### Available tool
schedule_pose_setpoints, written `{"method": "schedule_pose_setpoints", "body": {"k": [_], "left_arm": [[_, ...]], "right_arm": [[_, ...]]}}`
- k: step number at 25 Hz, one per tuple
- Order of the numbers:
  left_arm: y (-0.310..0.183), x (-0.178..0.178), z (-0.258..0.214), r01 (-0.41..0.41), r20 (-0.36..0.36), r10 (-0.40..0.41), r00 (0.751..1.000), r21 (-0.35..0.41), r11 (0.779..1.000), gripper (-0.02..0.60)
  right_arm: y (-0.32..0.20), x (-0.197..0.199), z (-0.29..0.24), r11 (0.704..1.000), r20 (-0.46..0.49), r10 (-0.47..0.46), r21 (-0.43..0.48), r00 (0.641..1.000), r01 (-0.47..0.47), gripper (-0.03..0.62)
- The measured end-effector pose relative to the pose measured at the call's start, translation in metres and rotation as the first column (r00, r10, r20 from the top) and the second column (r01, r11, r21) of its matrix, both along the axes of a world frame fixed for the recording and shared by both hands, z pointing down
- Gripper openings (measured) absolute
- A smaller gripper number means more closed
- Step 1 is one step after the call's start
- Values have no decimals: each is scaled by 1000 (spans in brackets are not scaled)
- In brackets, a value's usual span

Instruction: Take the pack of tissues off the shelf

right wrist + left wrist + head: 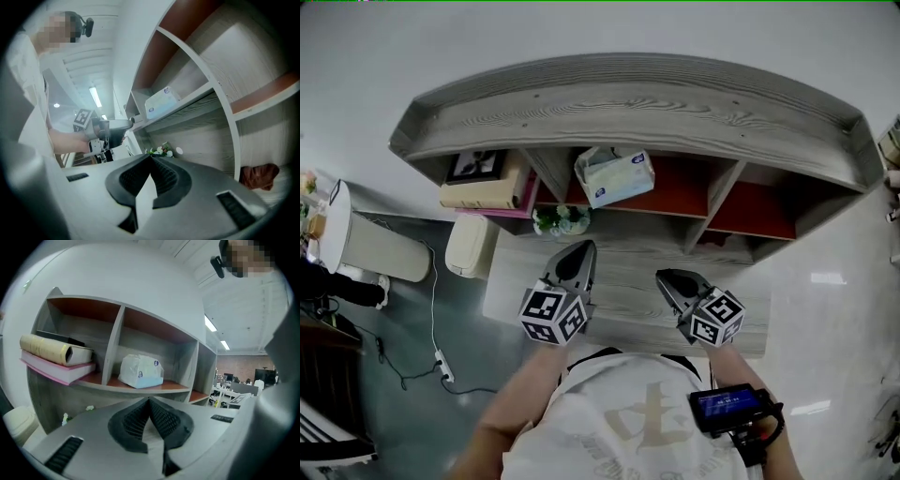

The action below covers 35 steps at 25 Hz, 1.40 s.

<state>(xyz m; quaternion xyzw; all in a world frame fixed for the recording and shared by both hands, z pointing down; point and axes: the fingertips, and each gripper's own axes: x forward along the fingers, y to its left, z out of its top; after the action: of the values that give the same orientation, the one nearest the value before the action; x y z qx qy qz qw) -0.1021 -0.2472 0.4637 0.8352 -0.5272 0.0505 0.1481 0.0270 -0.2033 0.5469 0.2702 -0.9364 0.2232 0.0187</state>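
White-and-blue pack of tissues [615, 176] sits in shelf [628, 103] 2nd bay from left, near front edge. Left gripper [584, 249] & right gripper [667, 277]: jaws pressed together, nothing btw them, well short of pack. Reach not begun; next needs jaws opened wide, then approach.

Left gripper [150, 401]: jaws closed together, nothing between them, seen below and in front of the pack of tissues [140, 371]. The pack rests in the middle compartment of the shelf [114, 345]. Left of the pack, beyond a divider, stacked books [56, 359] lie flat, a pink one lowest.
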Motion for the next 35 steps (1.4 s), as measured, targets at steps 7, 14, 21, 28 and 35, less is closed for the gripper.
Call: {"method": "schedule_pose_setpoints", "body": {"k": [7,14,21,28,35], "left_arm": [[-26,-7,-29,8,8,-9,1000,81,997,51],[-53,-7,-43,16,30,-19,999,95,995,178],[-87,-5,-44,62,83,-67,994,60,996,230],[-99,-2,-44,84,113,-89,990,52,995,209],[-100,-4,-43,93,120,-100,988,63,994,152]], "right_arm": [[2,4,0,1000,2,28,1,1000,-28,6],[3,10,1,999,-1,51,-10,999,-51,6],[9,19,4,997,3,78,-23,997,-78,6],[12,35,9,992,16,122,-44,992,-122,5],[16,41,13,989,19,141,-55,990,-139,6]]}}
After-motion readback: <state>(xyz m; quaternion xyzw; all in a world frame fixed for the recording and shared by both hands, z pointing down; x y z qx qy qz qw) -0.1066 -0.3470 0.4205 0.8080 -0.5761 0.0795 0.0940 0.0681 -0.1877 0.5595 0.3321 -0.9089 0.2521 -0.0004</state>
